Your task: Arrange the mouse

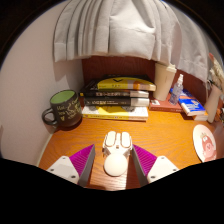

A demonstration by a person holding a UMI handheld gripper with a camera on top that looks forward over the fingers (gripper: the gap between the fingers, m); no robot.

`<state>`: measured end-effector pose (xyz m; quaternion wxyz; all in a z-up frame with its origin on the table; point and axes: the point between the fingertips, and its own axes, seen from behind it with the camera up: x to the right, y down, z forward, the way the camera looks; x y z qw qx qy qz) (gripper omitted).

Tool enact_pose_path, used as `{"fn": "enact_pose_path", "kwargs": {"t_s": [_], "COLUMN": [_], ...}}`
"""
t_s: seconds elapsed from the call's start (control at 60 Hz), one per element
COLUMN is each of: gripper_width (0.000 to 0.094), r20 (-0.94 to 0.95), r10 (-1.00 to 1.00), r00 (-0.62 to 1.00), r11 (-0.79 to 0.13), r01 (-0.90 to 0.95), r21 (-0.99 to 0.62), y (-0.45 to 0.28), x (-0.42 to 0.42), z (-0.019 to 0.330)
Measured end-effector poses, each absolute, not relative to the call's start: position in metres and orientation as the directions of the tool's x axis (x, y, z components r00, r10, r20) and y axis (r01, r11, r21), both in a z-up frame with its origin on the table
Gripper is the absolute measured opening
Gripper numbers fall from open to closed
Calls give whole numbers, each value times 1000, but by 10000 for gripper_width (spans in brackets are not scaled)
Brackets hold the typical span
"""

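A white computer mouse (117, 152) lies on the wooden desk (165, 135), its buttons pointing away from me. My gripper (115, 156) is open and low over the desk. The mouse stands between the two fingers, with a narrow strip of desk showing on each side along its rounded near end. The magenta pads (82, 160) flank it left and right. I cannot tell whether the pad tips touch its wider far end.
A green mug (64, 108) stands at the left. A stack of books (118, 97) lies just beyond the mouse. A bottle (177, 90) and a blue box (193, 105) sit at the right, and a pale plate (205, 141) lies nearer. A curtain (120, 30) hangs behind.
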<state>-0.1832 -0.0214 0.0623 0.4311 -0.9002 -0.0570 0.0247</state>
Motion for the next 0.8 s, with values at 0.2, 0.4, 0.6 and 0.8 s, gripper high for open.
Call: {"fn": "enact_pose_path", "kwargs": {"t_s": [0.2,0.4,0.6,0.8], "gripper_width": [529,407,386,391], "r20": [3,-19,-30,-13], "r10": [139,153,212,180], "r00": [990,988,977,984], "r11": [-624,-670,-600,-421], "r01": [90,90,106,66], "r21": [-776,-737,-793,-905], "y": [4,10,24,28], "x": [-190,-188,-152,-32], "z": [57,56,153,302]}}
